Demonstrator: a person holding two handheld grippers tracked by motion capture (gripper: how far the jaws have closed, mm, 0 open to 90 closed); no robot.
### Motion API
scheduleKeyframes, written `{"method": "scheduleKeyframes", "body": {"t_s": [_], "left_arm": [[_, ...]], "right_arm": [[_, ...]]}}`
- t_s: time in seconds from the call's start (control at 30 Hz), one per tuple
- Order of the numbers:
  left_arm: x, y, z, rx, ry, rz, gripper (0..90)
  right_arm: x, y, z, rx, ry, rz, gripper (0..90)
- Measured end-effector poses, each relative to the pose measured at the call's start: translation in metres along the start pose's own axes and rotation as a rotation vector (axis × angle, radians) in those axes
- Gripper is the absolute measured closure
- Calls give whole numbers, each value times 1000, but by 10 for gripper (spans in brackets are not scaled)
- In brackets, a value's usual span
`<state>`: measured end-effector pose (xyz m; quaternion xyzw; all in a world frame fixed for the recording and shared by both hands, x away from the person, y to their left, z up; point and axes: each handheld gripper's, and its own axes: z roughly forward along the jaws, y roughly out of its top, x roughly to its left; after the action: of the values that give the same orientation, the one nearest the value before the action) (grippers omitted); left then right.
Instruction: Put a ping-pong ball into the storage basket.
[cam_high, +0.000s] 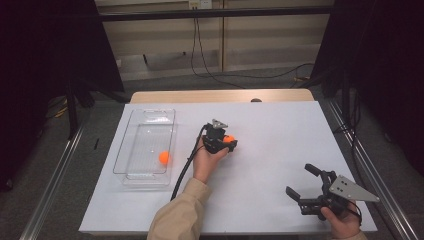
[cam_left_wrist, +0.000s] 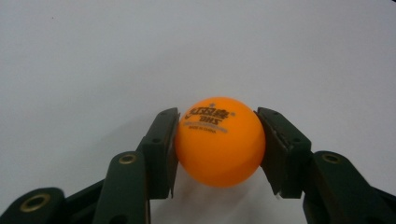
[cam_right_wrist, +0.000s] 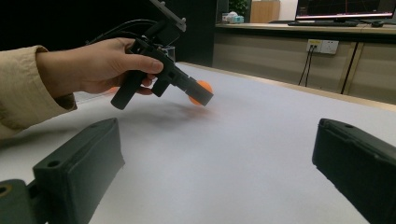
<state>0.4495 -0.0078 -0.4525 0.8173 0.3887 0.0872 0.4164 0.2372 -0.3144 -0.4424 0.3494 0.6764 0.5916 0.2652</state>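
An orange ping-pong ball (cam_left_wrist: 219, 140) with dark print sits pinched between both pads of my left gripper (cam_left_wrist: 218, 154), just above the white table. From above, that left gripper (cam_high: 229, 141) is near the table's middle with the ball (cam_high: 228, 139) at its tip. The right gripper view shows this ball (cam_right_wrist: 200, 92) held off the surface. A second orange ball (cam_high: 164, 157) lies inside the clear plastic tray (cam_high: 148, 116) at the left. At the front right, my right gripper (cam_high: 300, 181) rests low, jaws wide apart with nothing between them.
White sheet (cam_high: 280, 125) covers the table, whose wooden far edge (cam_high: 220, 95) shows behind. A black cable (cam_high: 183, 172) trails from the left gripper toward the front. Metal rails (cam_high: 372, 175) flank the table, and dark curtains hang on both sides.
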Motion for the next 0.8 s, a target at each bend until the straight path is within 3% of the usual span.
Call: {"method": "scheduleKeyframes", "body": {"t_s": [0.27, 0.53, 0.8], "left_arm": [[-3, -2, -7, -22, -3, -9, 510], [-2, -3, -15, -6, 4, 12, 510], [-4, -6, -22, -11, -19, 18, 510]], "right_arm": [[0, 0, 0, -1, -2, -2, 11], [0, 0, 0, -1, 0, -1, 11], [1, 0, 0, -2, 0, -2, 11]]}}
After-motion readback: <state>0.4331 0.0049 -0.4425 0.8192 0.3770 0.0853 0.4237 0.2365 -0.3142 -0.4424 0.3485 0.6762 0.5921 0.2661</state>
